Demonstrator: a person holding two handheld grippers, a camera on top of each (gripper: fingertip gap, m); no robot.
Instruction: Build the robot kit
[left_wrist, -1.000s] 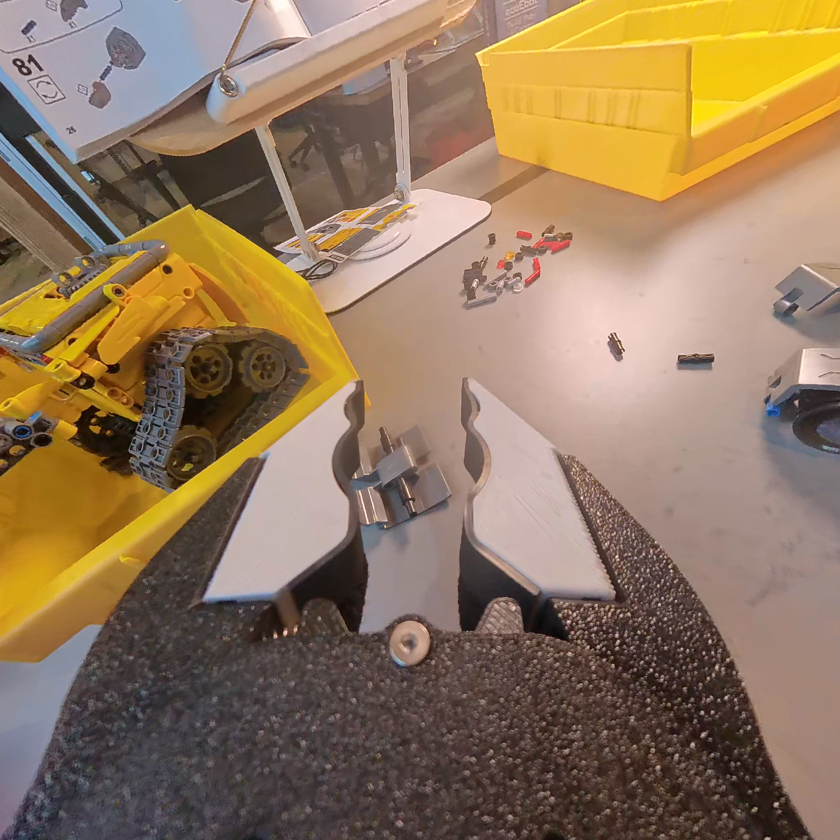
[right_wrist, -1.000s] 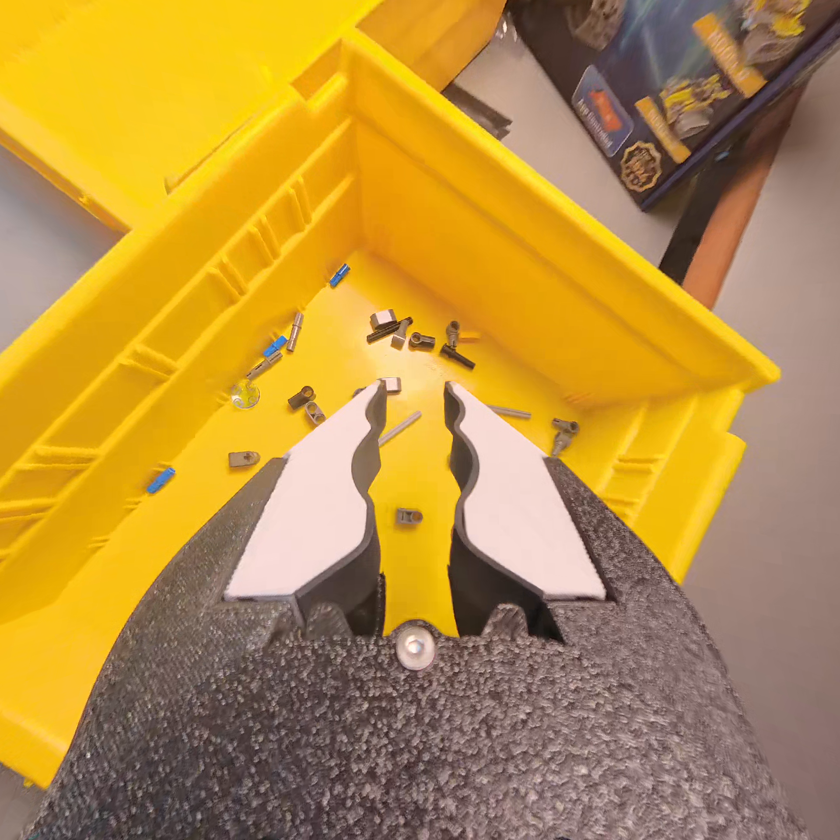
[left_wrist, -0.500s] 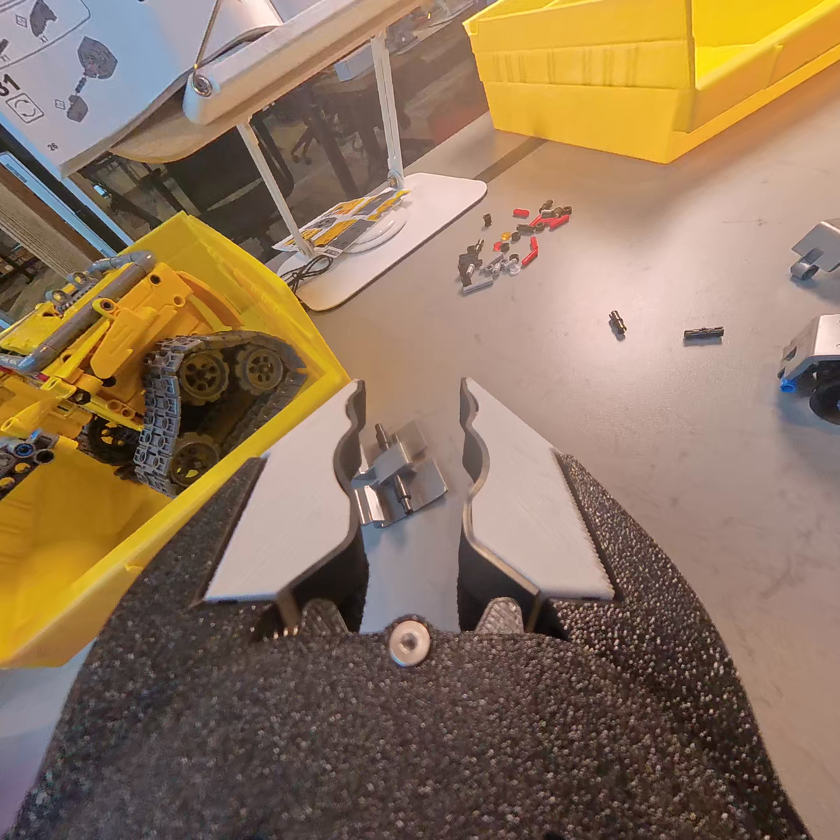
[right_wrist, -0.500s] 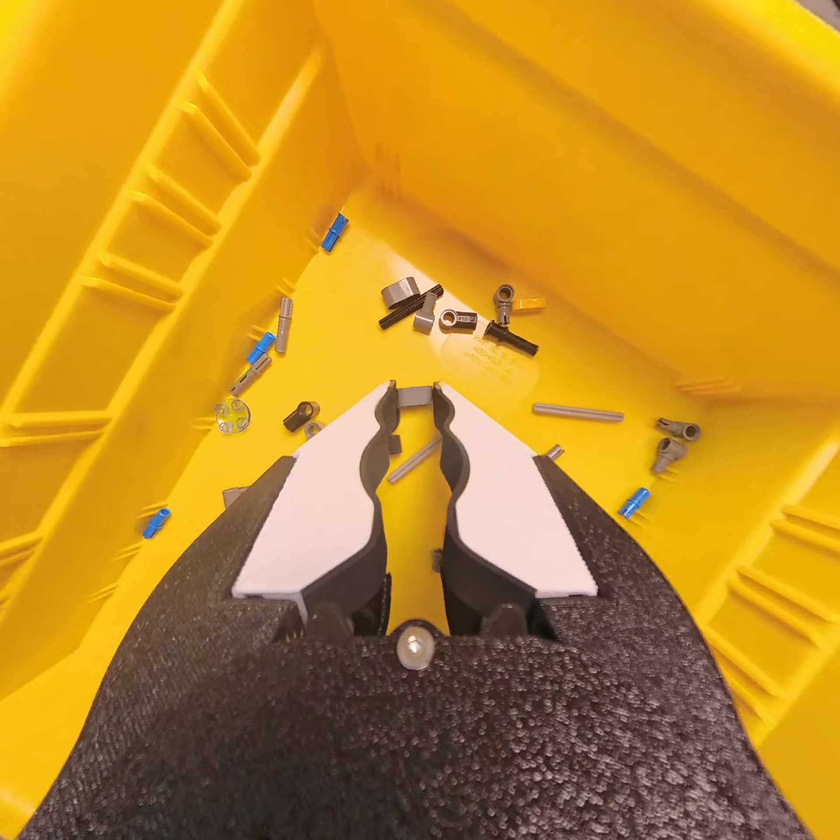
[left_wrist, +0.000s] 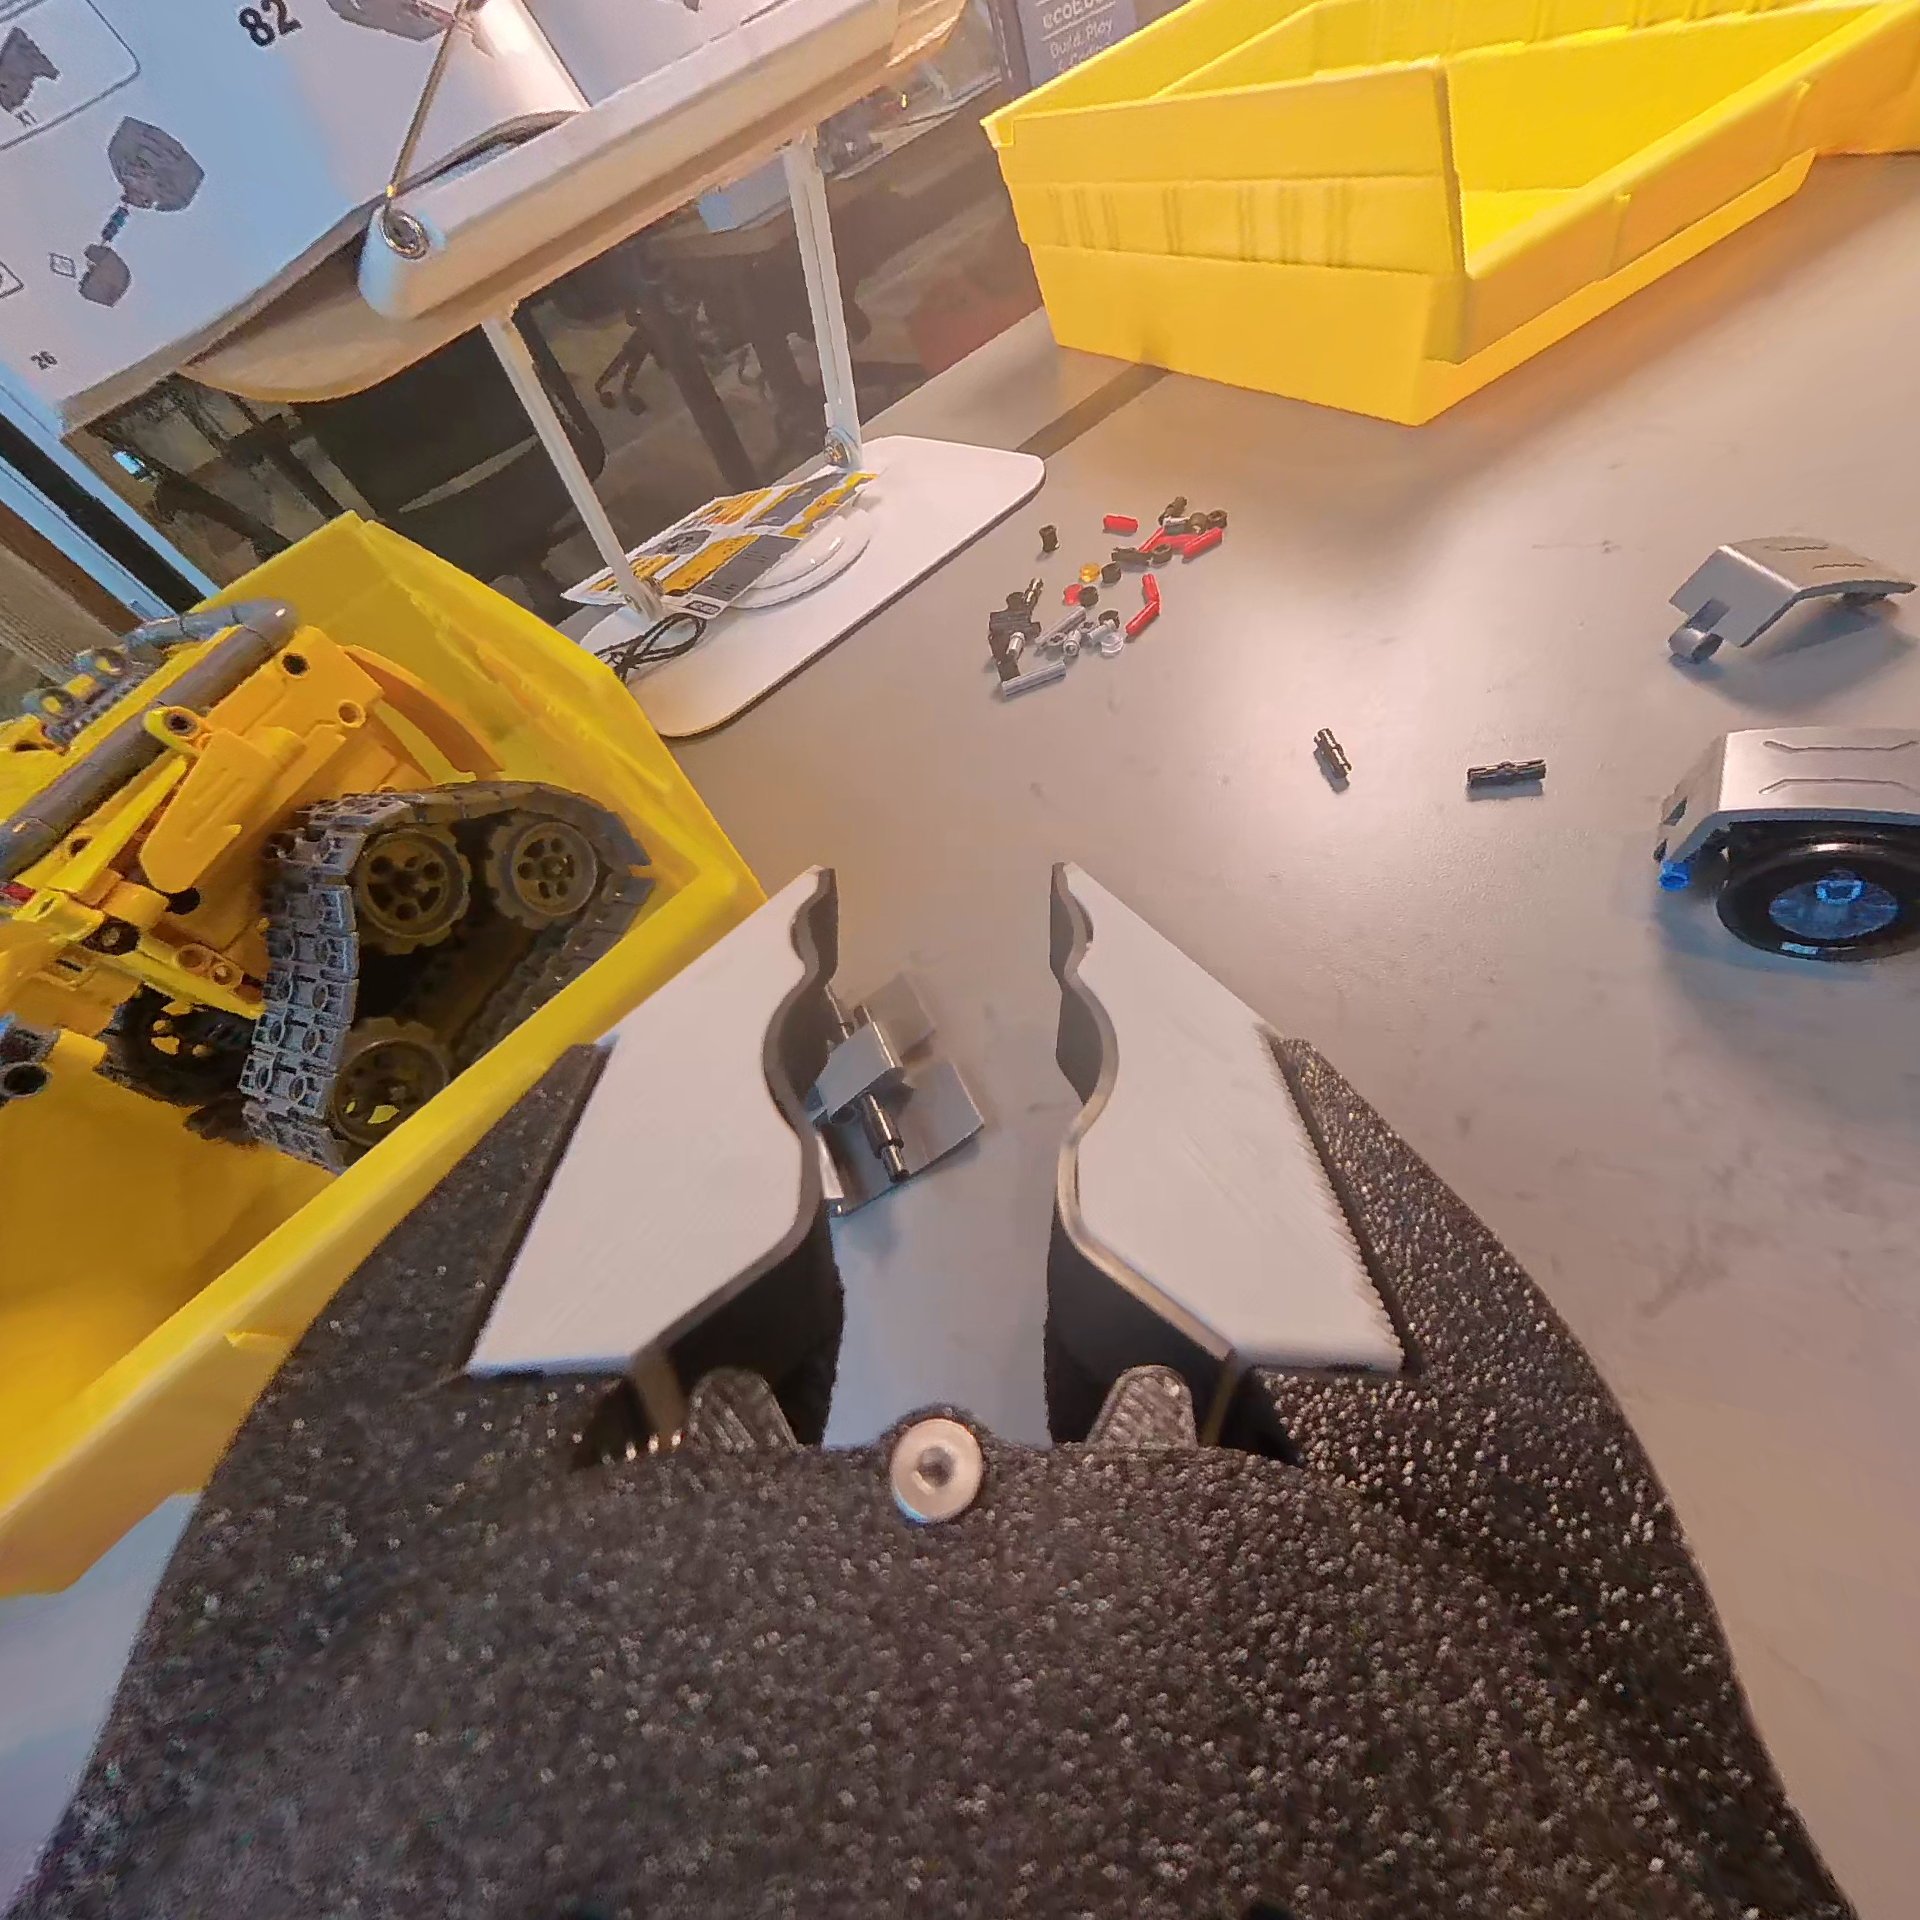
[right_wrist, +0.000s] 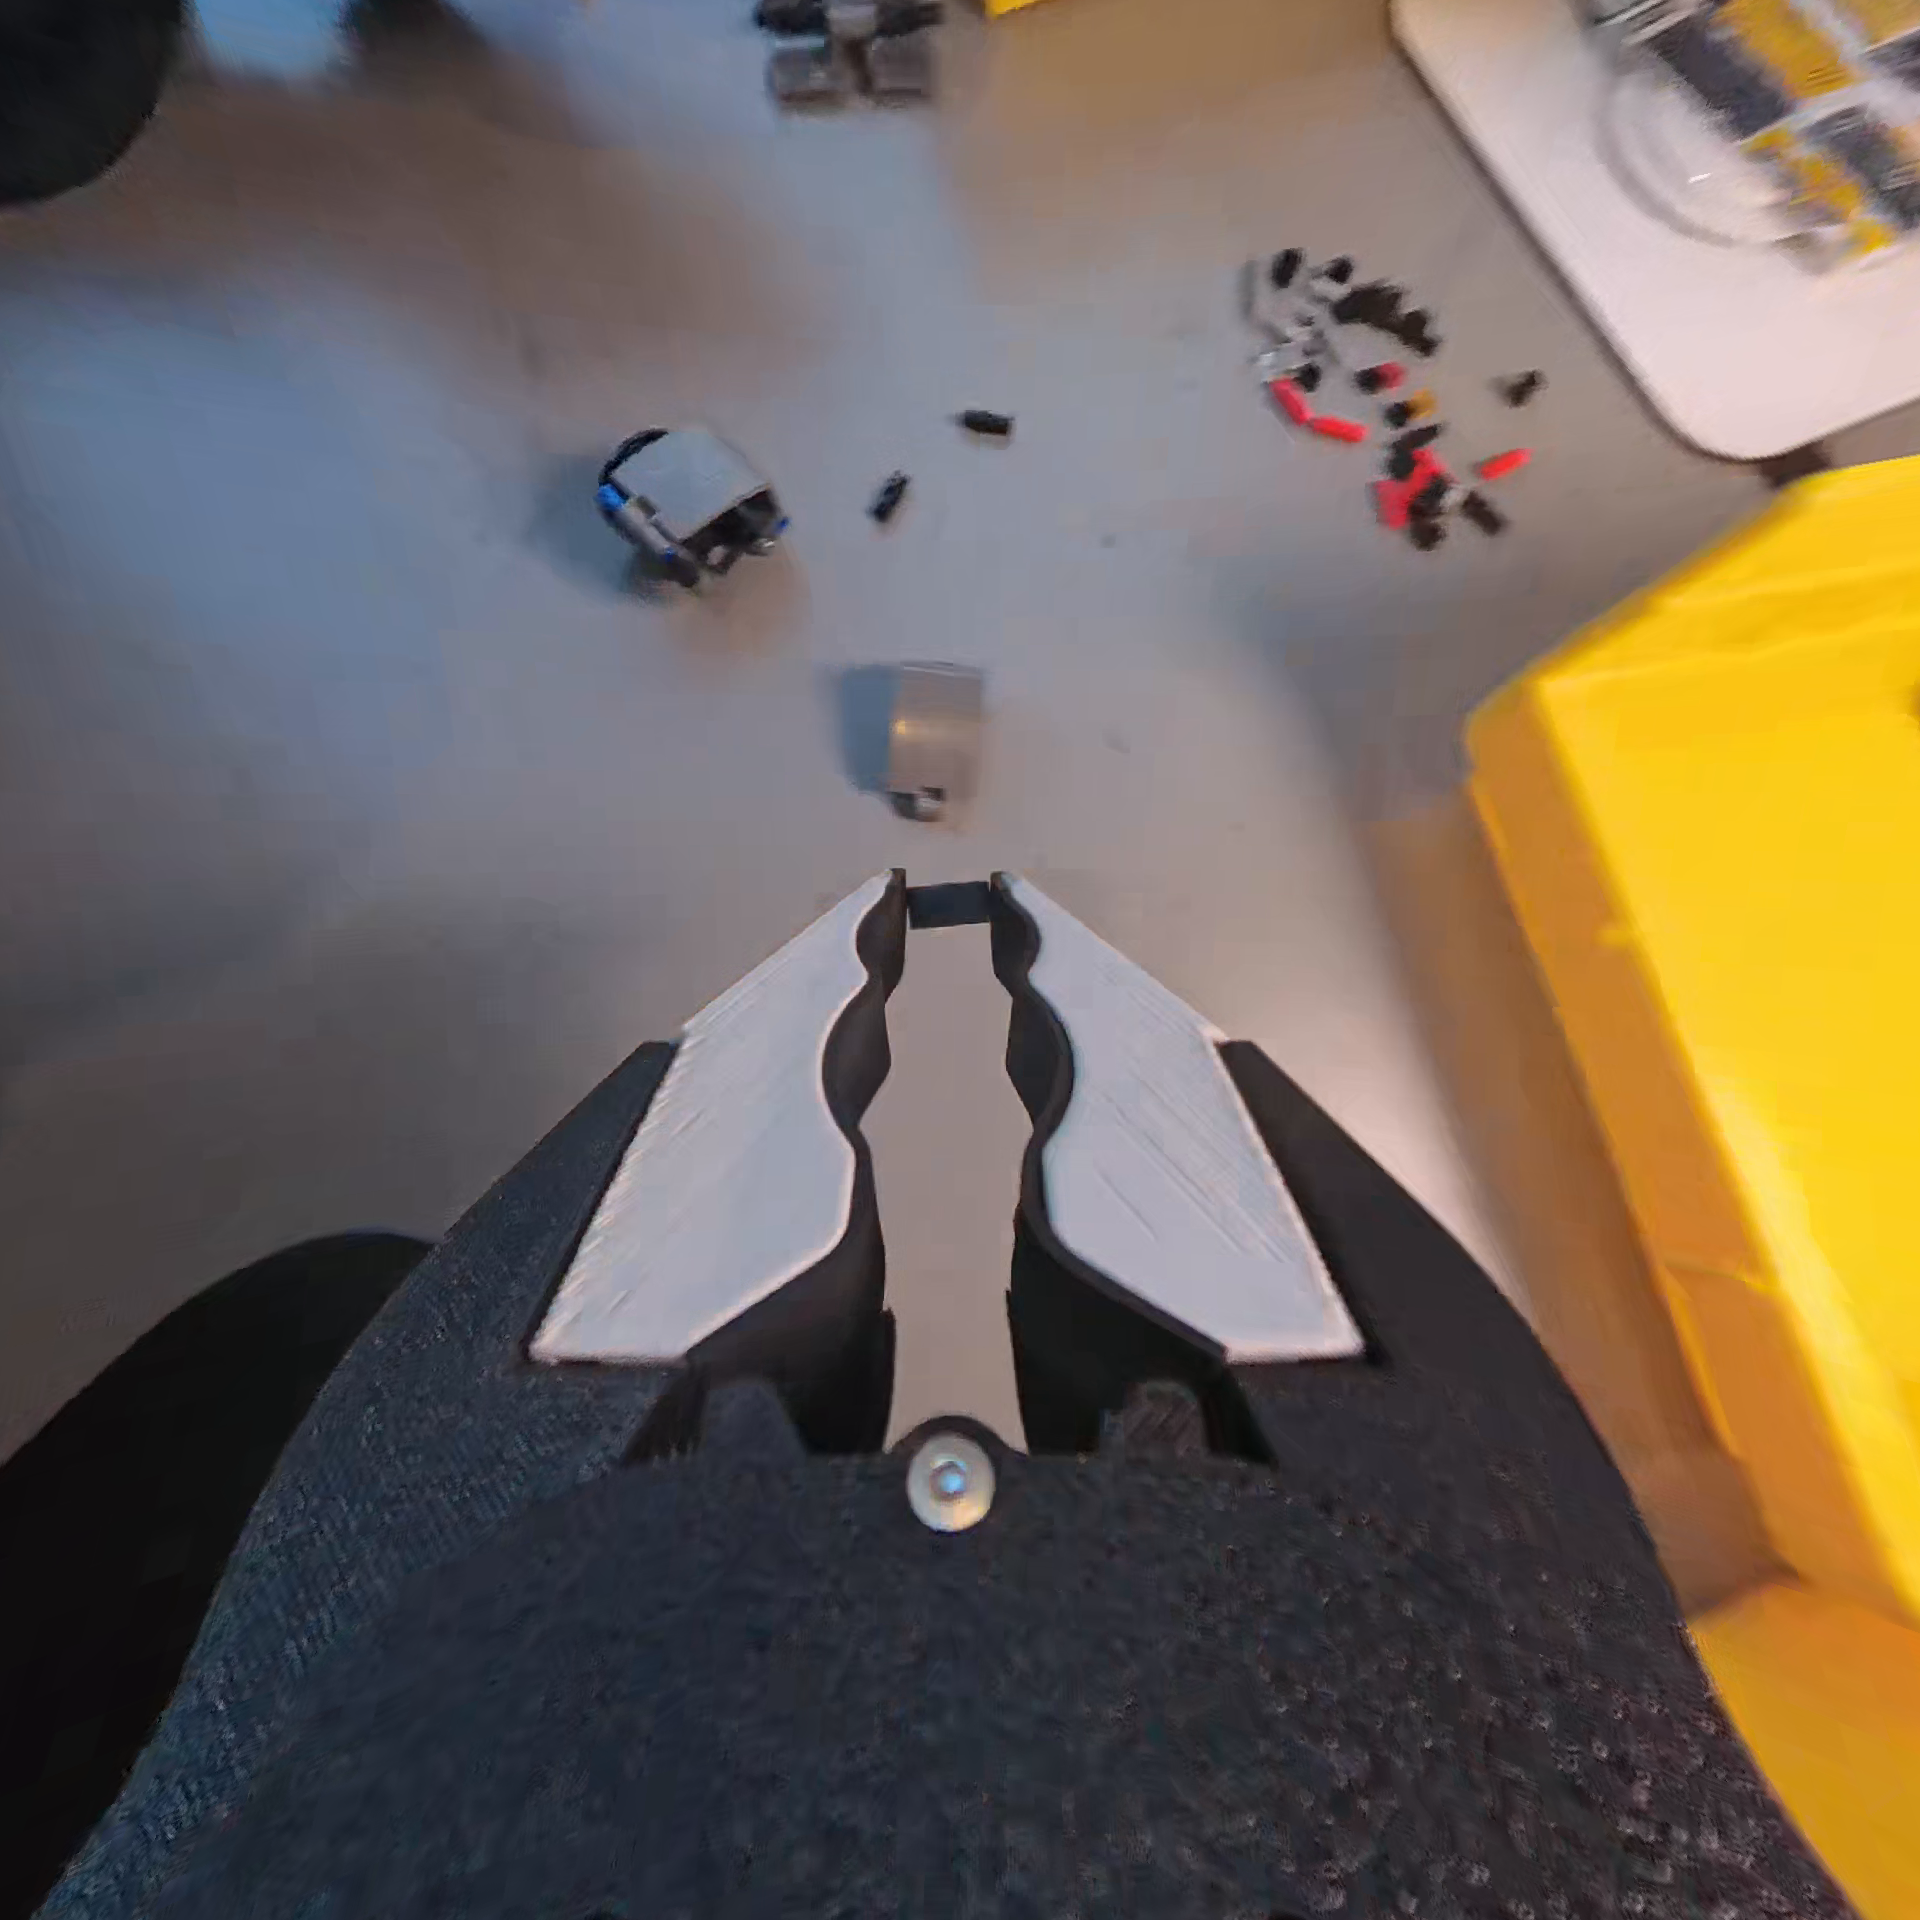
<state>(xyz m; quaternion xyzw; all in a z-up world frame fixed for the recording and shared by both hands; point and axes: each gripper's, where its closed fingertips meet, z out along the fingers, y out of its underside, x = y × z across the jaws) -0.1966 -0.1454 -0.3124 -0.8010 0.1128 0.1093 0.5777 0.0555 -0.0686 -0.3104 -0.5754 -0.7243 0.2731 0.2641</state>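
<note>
My left gripper (left_wrist: 943, 896) is open above the grey table, and a small grey hinged brick assembly (left_wrist: 891, 1091) lies on the table between its fingers, close to the left one. My right gripper (right_wrist: 947, 894) is shut on a small dark grey piece (right_wrist: 947, 904) pinched at its fingertips, held above the table. Ahead of it lie a grey curved panel (right_wrist: 930, 740) and a grey wheel assembly with blue pins (right_wrist: 691, 504). These also show in the left wrist view, the panel (left_wrist: 1777, 597) and the wheel assembly (left_wrist: 1813, 857) at the right.
A yellow bin (left_wrist: 436, 1195) at the left holds a yellow tracked brick vehicle (left_wrist: 312, 862). A pile of small red and black pieces (left_wrist: 1107, 592) lies by a white stand base (left_wrist: 831, 582) bearing an instruction booklet. Empty yellow bins (left_wrist: 1299, 239) stand at the back; another bin (right_wrist: 1714, 987) is right of my right gripper.
My right gripper shut on a small grey piece inside the yellow bin, then lifted out and swung over the table. My left gripper shifted slightly, so the hinged assembly sits nearer its left finger.
</note>
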